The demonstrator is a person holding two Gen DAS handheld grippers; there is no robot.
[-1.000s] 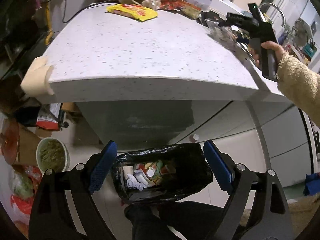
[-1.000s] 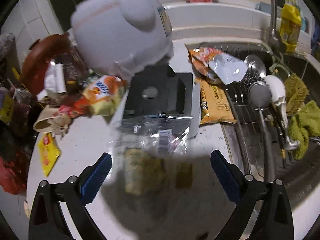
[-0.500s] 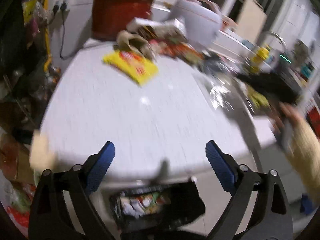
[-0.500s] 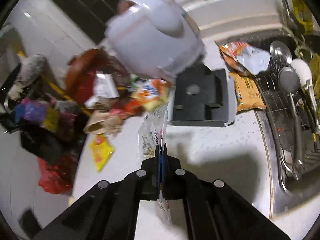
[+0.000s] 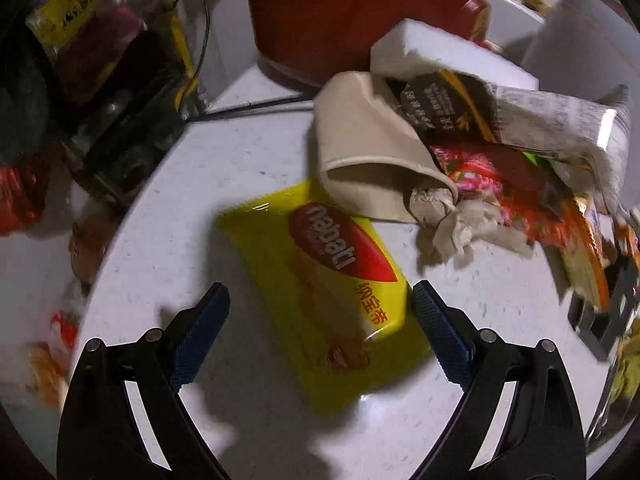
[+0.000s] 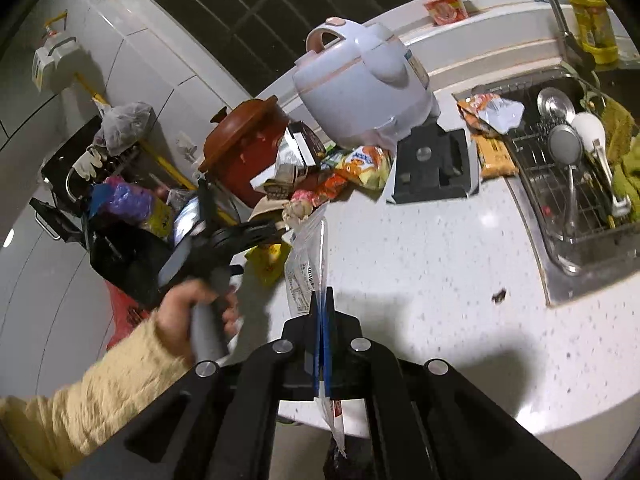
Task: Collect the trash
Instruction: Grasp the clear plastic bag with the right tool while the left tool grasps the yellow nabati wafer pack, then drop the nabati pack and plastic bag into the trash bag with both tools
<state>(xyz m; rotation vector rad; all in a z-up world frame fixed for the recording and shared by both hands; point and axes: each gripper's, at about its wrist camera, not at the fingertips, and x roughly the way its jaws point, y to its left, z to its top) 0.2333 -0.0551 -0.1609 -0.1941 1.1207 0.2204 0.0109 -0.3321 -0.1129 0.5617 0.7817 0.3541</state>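
Observation:
A yellow snack wrapper (image 5: 320, 292) with a red logo lies flat on the white counter (image 5: 200, 184). My left gripper (image 5: 320, 304) hangs open just above it, one blue pad on each side. Behind the wrapper a heap of trash holds a beige paper cup (image 5: 368, 152), crumpled tissue (image 5: 460, 228) and red wrappers (image 5: 500, 176). My right gripper (image 6: 322, 300) is shut on a clear plastic bag (image 6: 308, 264), lifted off the counter (image 6: 420, 260). In the right wrist view a hand in a yellow sleeve (image 6: 192, 308) holds the left gripper over the yellow wrapper (image 6: 268, 260).
A red pot (image 6: 244, 148) and a white rice cooker (image 6: 364, 84) stand behind the trash heap. A black tray (image 6: 432, 168) lies beside more wrappers (image 6: 492, 112). The sink (image 6: 580, 184) with utensils is at the right. Bags and clutter fill the left side beyond the counter edge.
My left gripper swung from above the black trash bag on the floor up over the counter to the yellow wrapper. My right gripper shut on the clear bag and lifted it.

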